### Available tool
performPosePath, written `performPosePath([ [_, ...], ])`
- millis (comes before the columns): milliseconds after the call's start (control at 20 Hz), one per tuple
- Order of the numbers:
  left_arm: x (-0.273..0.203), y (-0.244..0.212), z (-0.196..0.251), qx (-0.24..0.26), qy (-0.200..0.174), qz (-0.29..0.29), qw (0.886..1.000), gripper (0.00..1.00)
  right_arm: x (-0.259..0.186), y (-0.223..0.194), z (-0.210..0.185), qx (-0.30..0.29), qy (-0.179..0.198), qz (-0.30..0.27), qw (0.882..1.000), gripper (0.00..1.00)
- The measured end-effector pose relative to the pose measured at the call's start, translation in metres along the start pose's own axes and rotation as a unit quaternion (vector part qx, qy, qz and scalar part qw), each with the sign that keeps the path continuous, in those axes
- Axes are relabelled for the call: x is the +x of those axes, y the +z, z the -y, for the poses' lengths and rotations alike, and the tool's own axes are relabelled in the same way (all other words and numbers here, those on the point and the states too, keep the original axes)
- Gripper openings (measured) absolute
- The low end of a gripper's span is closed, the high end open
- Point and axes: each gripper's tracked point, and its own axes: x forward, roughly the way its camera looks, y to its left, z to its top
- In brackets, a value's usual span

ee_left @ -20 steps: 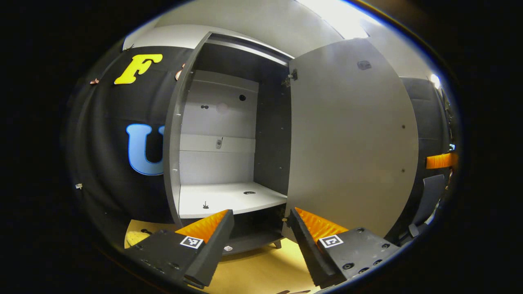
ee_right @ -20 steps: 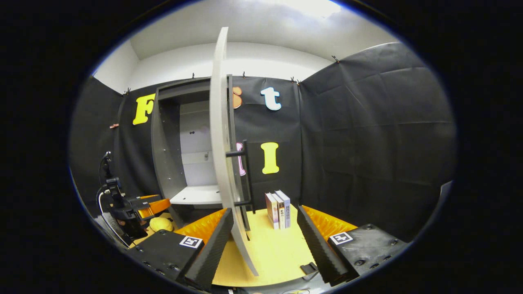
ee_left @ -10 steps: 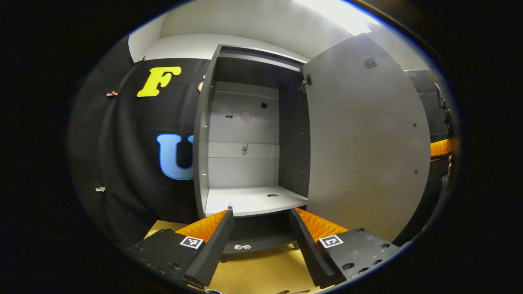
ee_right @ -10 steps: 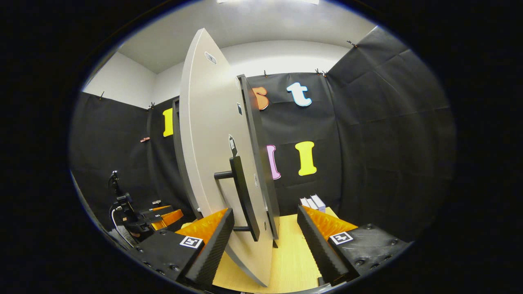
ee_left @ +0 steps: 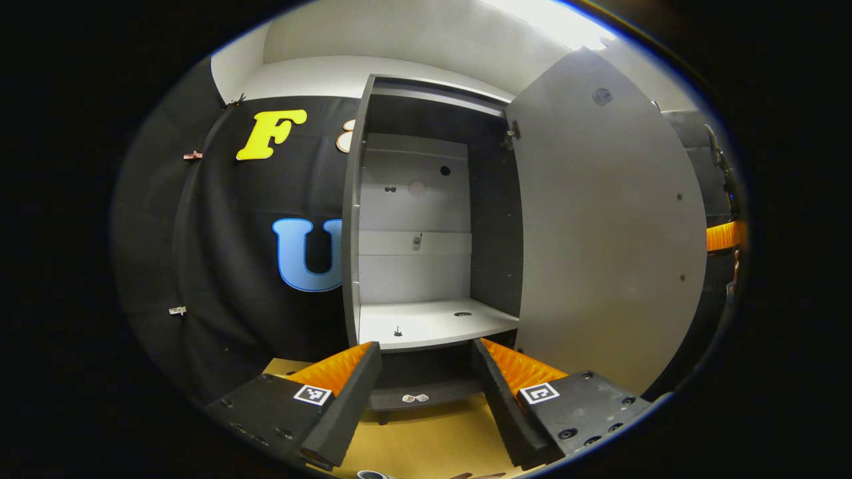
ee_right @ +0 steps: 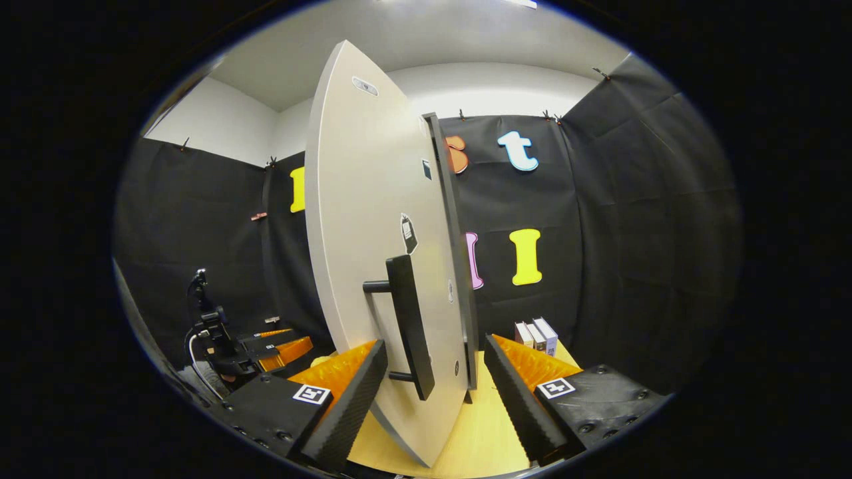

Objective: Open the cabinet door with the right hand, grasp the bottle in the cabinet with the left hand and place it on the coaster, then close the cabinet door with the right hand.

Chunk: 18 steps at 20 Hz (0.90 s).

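The left gripper (ee_left: 423, 372), a two-finger tool with ribbed wedge-shaped fingers on blocky bases that each carry a square marker tag, is held level with its jaws spread wide apart and nothing between them. It also shows low at the left of the right gripper view (ee_right: 283, 346), farther off, pointing rightward. The right gripper (ee_right: 432, 372), of the same build, is likewise held level with its jaws wide apart, neither finger pressing on anything.

Grey cabinet door (ee_left: 609, 233) wide open
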Motion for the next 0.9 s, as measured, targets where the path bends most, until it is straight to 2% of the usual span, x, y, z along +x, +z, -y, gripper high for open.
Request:
performPosePath([
  [50, -0.003, -0.002, -0.007, -0.001, -0.001, -0.002, 1.000, 0.87, 0.002, -0.001, -0.007, -0.002, -0.001, 0.001, 1.000, 0.97],
  [250, -0.014, -0.005, -0.035, -0.008, -0.005, -0.008, 1.000, 0.87, 0.016, -0.008, -0.042, -0.007, -0.001, 0.002, 1.000, 1.00],
  [350, -0.021, -0.007, -0.051, -0.001, -0.005, -0.010, 1.000, 0.87, 0.027, -0.012, -0.060, -0.003, 0.001, 0.000, 1.000, 0.97],
  [400, -0.024, -0.007, -0.061, 0.004, -0.004, -0.010, 1.000, 0.87, 0.032, -0.014, -0.068, 0.001, 0.002, 0.000, 1.000, 1.00],
  [450, -0.026, -0.007, -0.070, 0.006, -0.004, -0.009, 1.000, 0.87, 0.038, -0.016, -0.076, 0.006, 0.003, -0.001, 1.000, 0.97],
  [900, -0.046, 0.006, -0.119, 0.016, 0.009, 0.006, 1.000, 0.87, 0.087, -0.038, -0.132, 0.013, 0.023, 0.000, 1.000, 0.97],
])
